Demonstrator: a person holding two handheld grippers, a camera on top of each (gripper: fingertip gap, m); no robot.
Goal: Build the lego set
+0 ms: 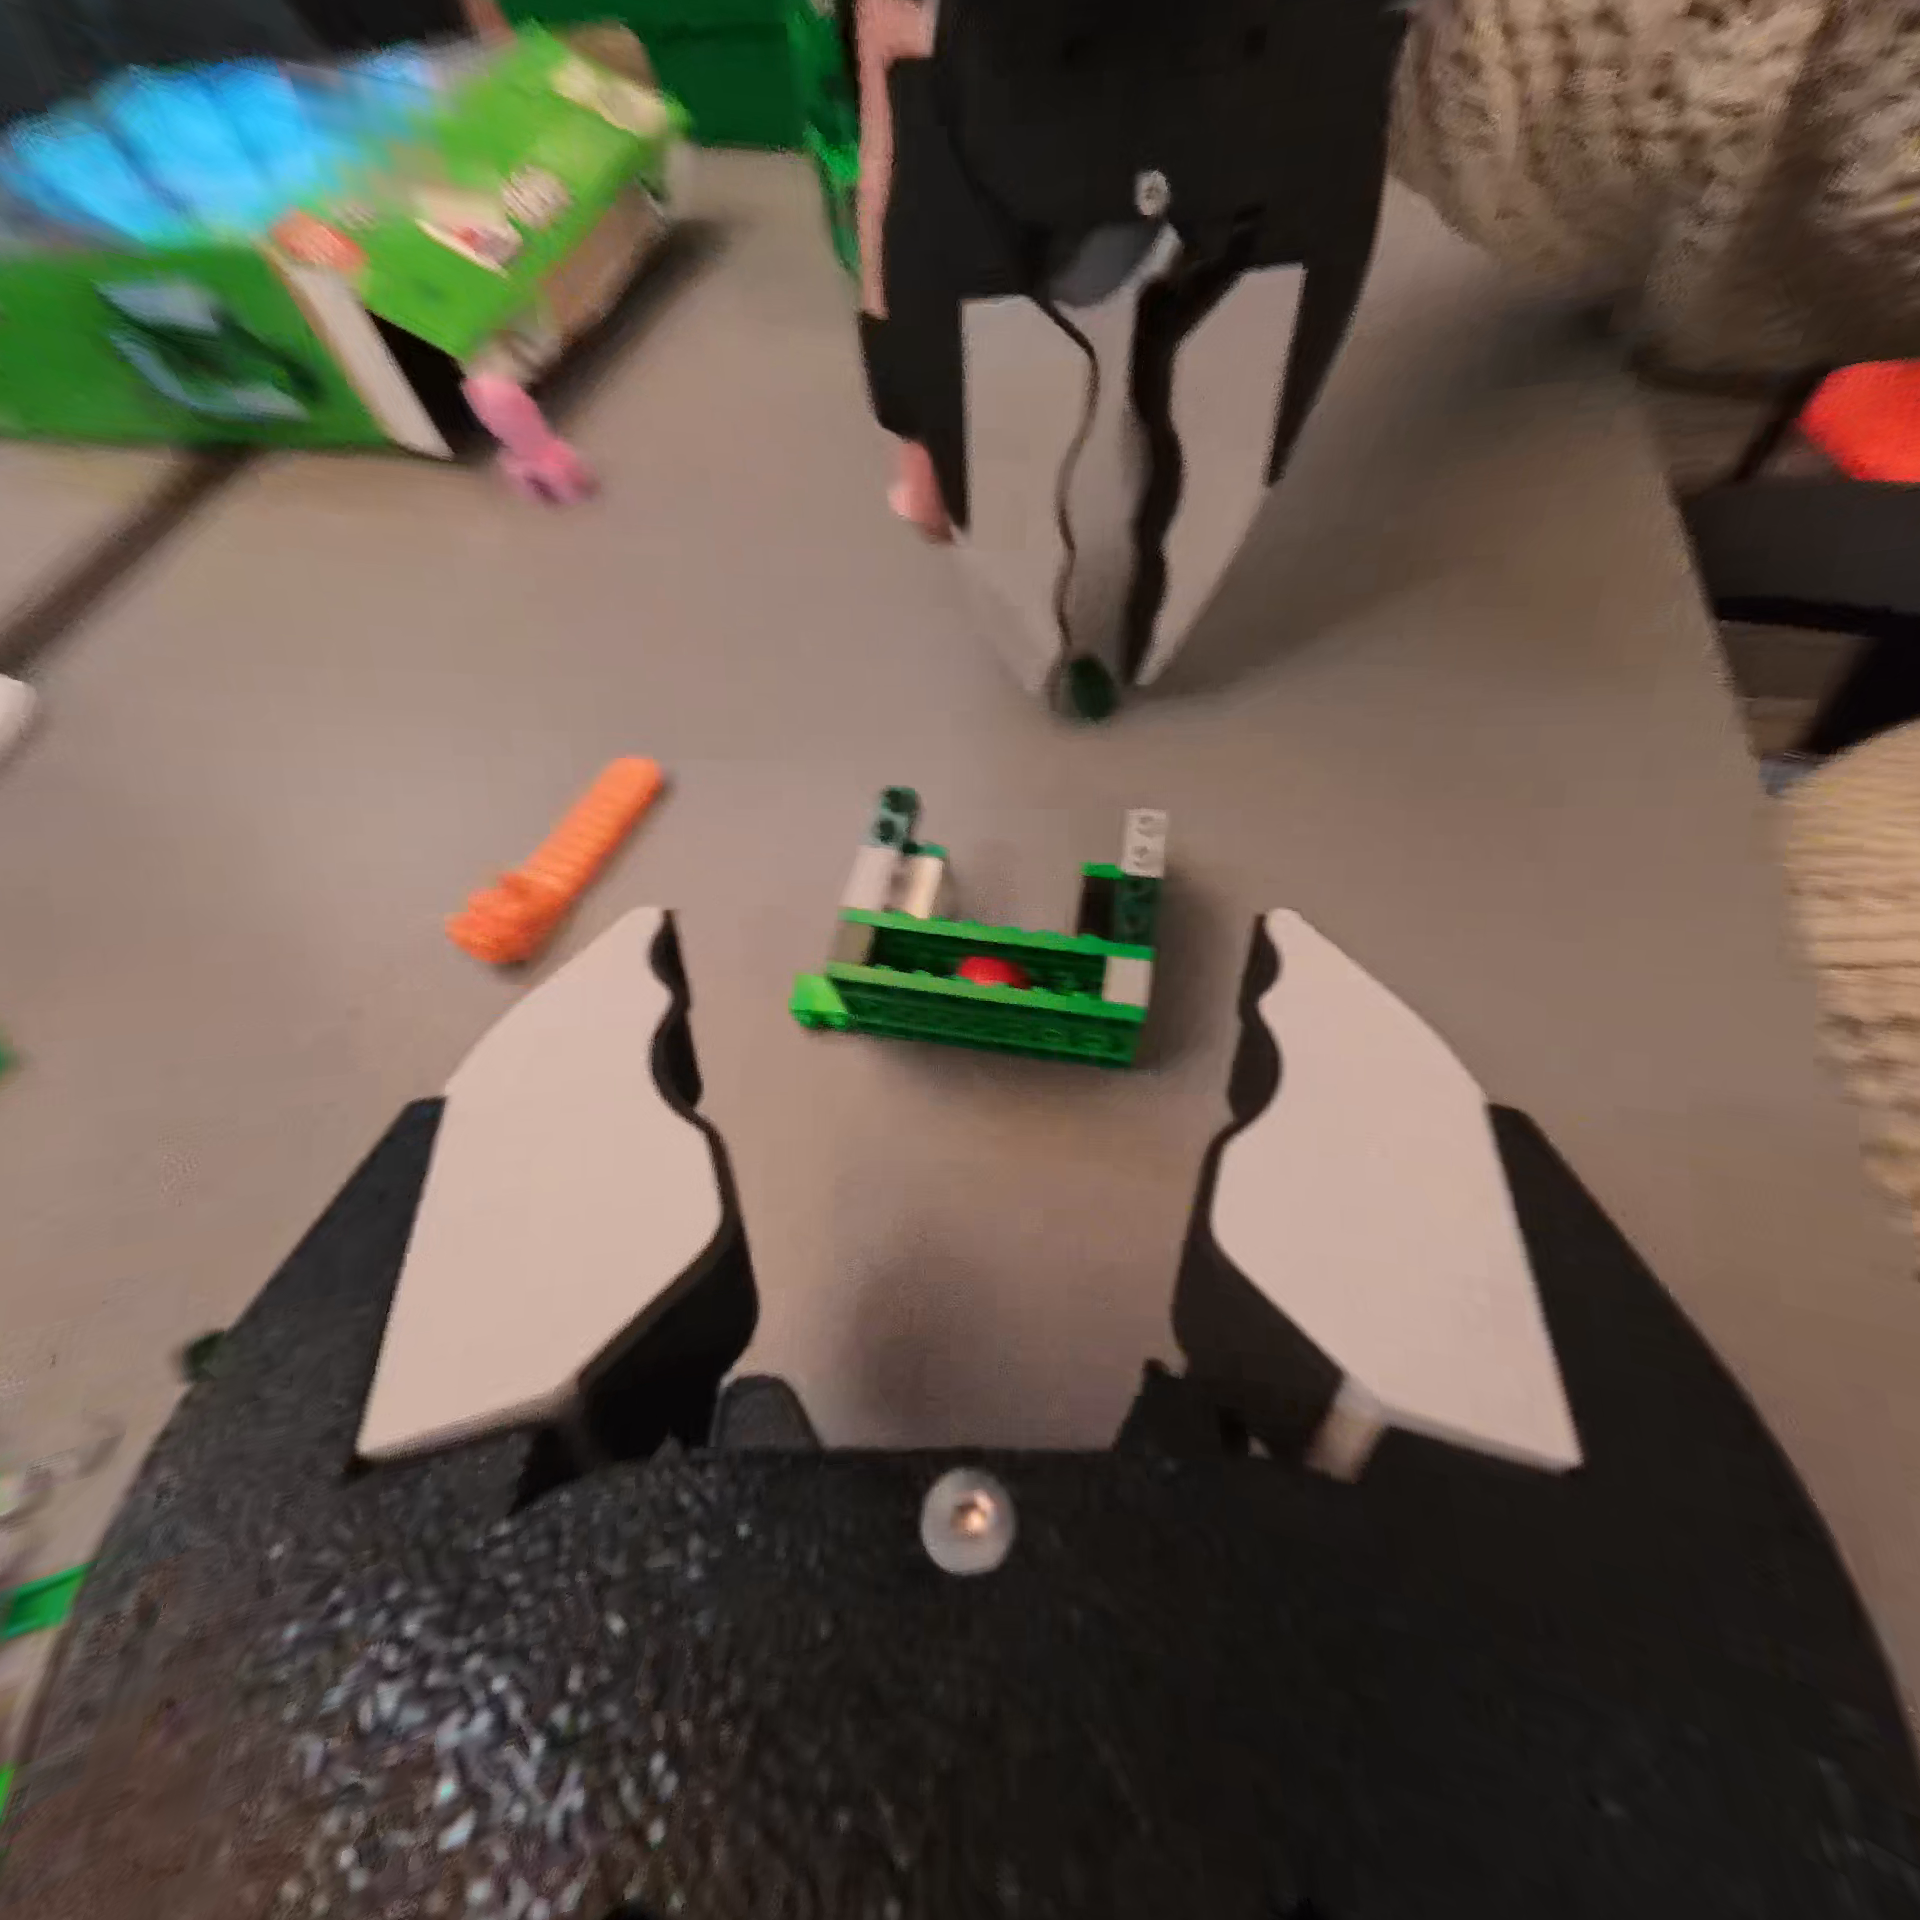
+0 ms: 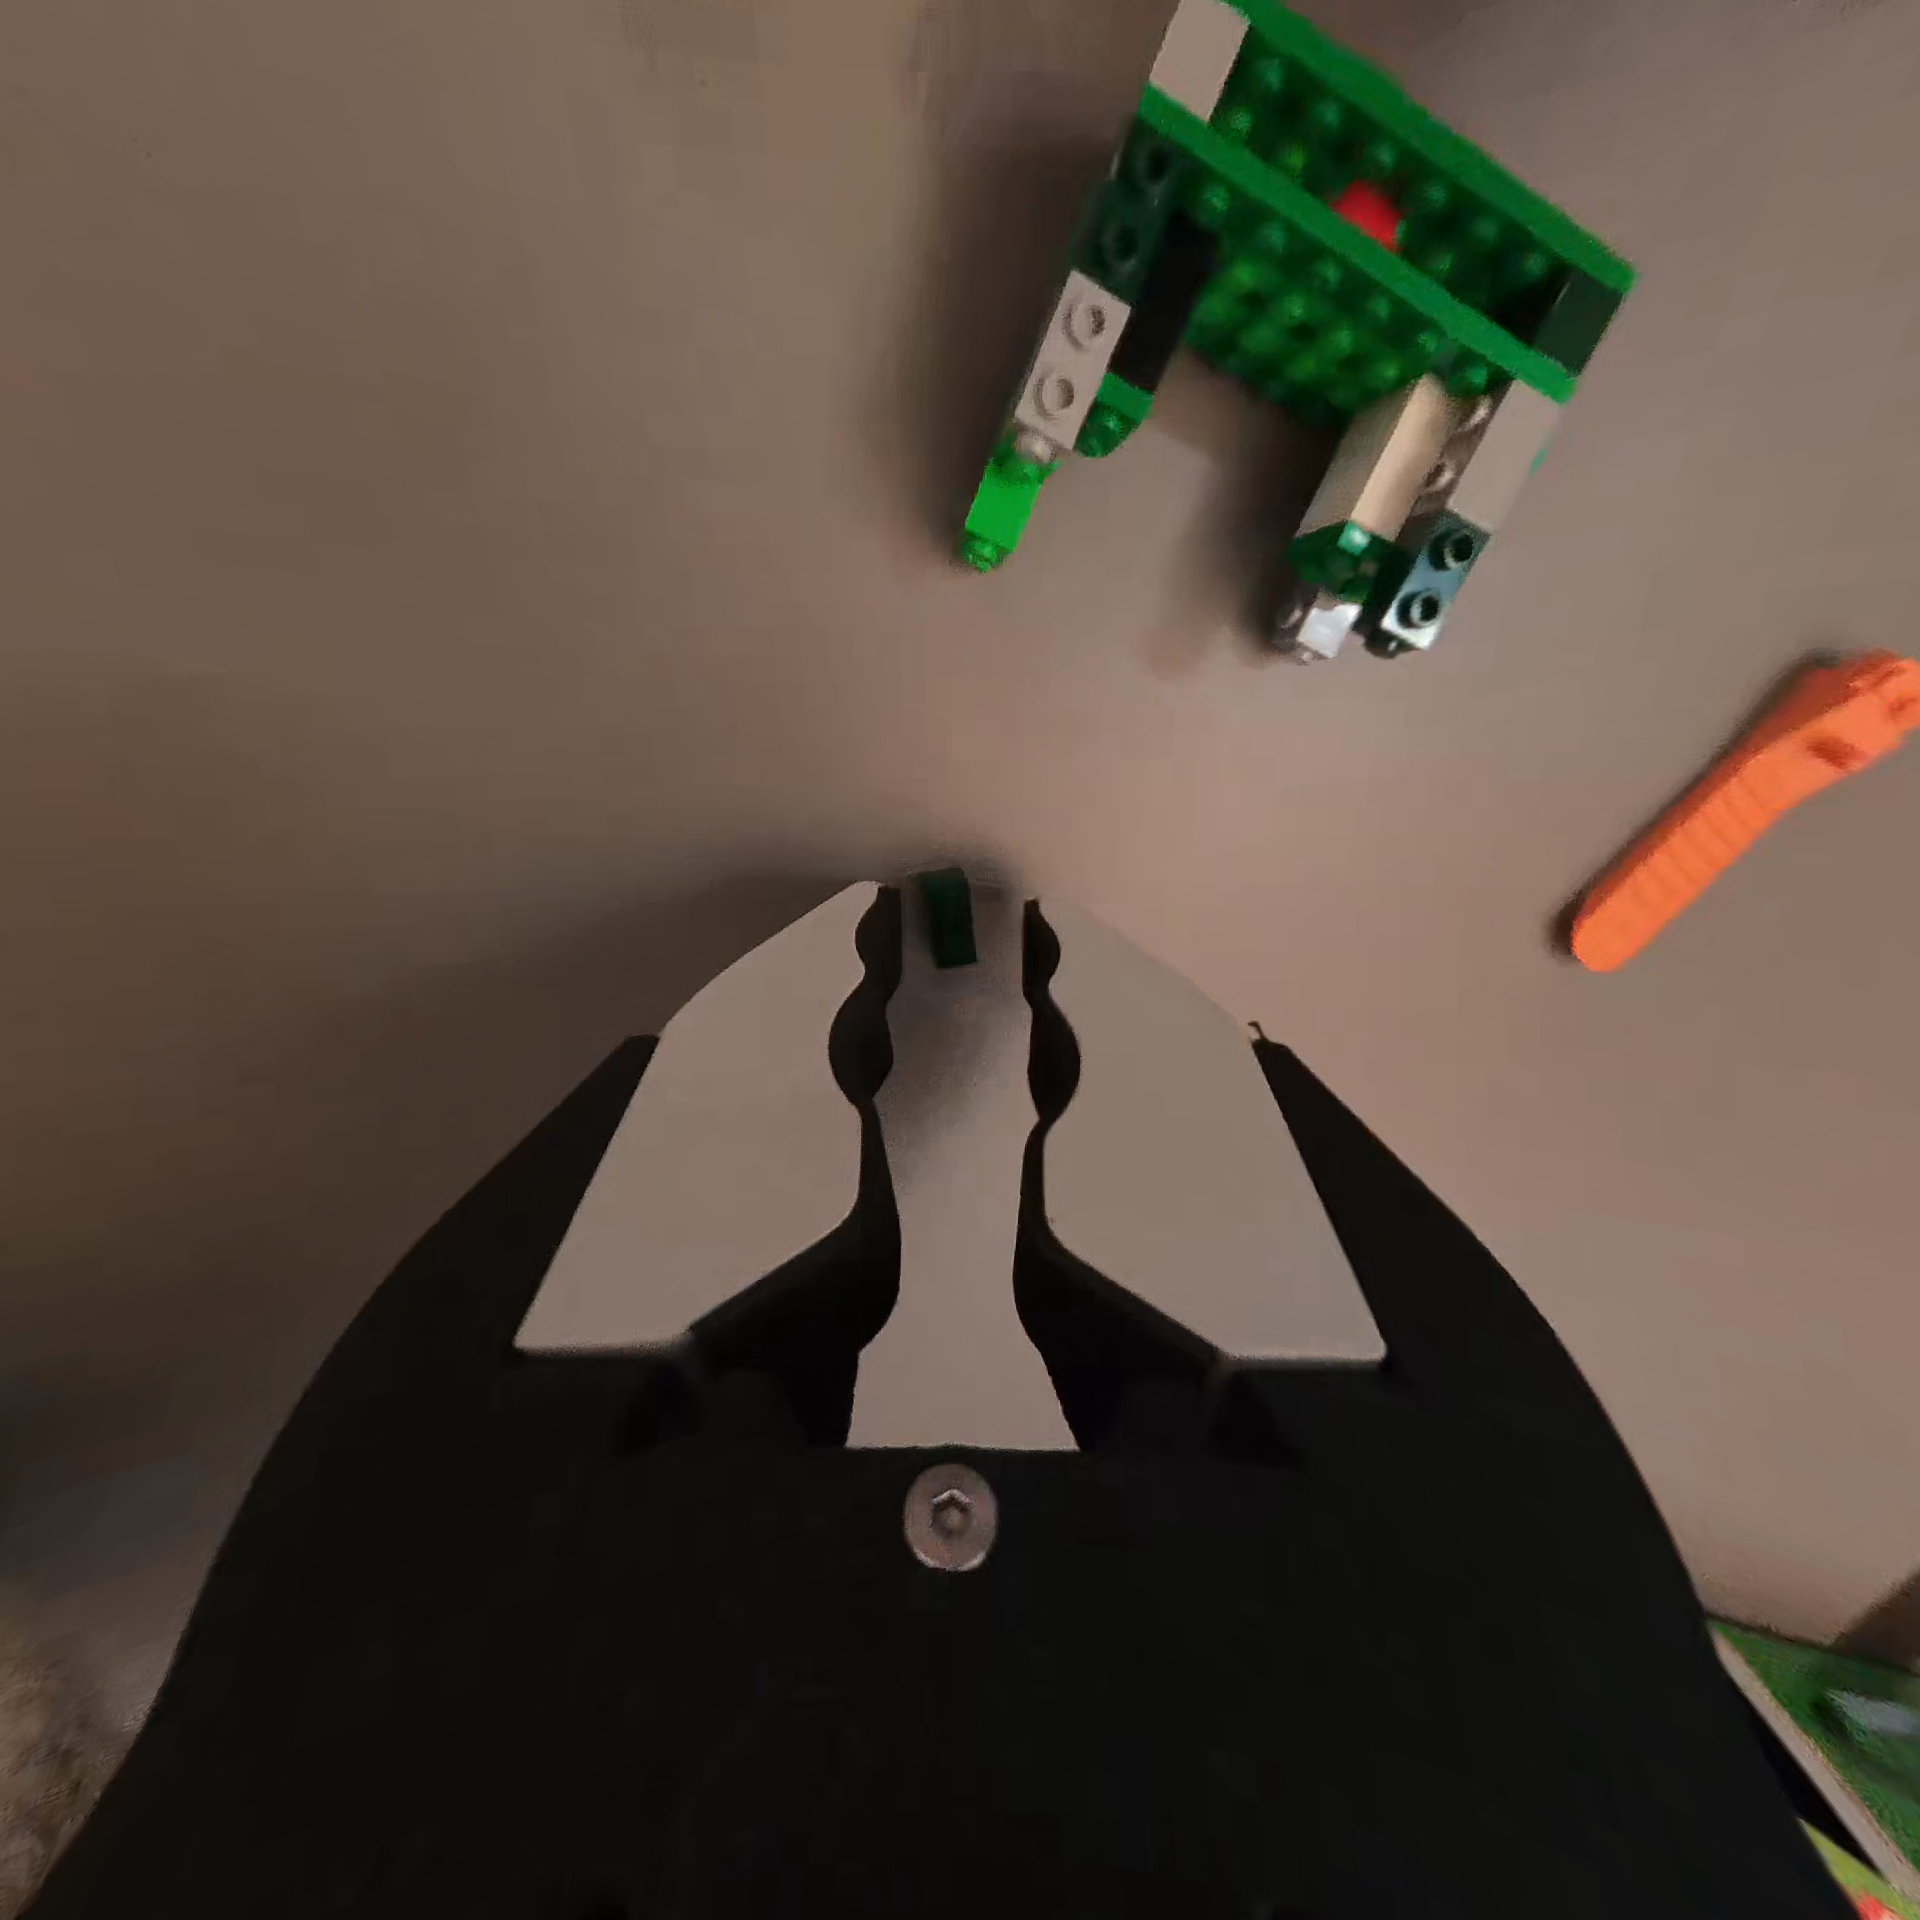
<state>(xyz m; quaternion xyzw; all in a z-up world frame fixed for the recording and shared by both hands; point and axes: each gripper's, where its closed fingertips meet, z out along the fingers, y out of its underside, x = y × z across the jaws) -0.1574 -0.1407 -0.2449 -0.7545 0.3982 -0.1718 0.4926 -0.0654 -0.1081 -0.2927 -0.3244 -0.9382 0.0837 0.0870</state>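
A partly built green lego model [image 1: 987, 966] with grey and black bricks and a red stud stands on the grey table; it also shows in the right wrist view [image 2: 1330, 281]. My left gripper [image 1: 964, 920] is open and empty, its fingers on either side of the model, just short of it. My right gripper [image 2: 951, 904] is closed narrowly on a small dark green brick [image 2: 943, 925] at its fingertips, low over the table and short of the model. The left wrist view shows it beyond the model [image 1: 1091, 681] with the brick [image 1: 1086, 694].
An orange brick separator [image 1: 561, 862] lies left of the model, and shows at right in the right wrist view [image 2: 1745, 810]. A green lego box [image 1: 312, 260] and a pink piece [image 1: 530, 436] are at far left. A woolly sleeve [image 1: 1662, 156] is at the right. The grippers' ends are close to 12 cm from one another.
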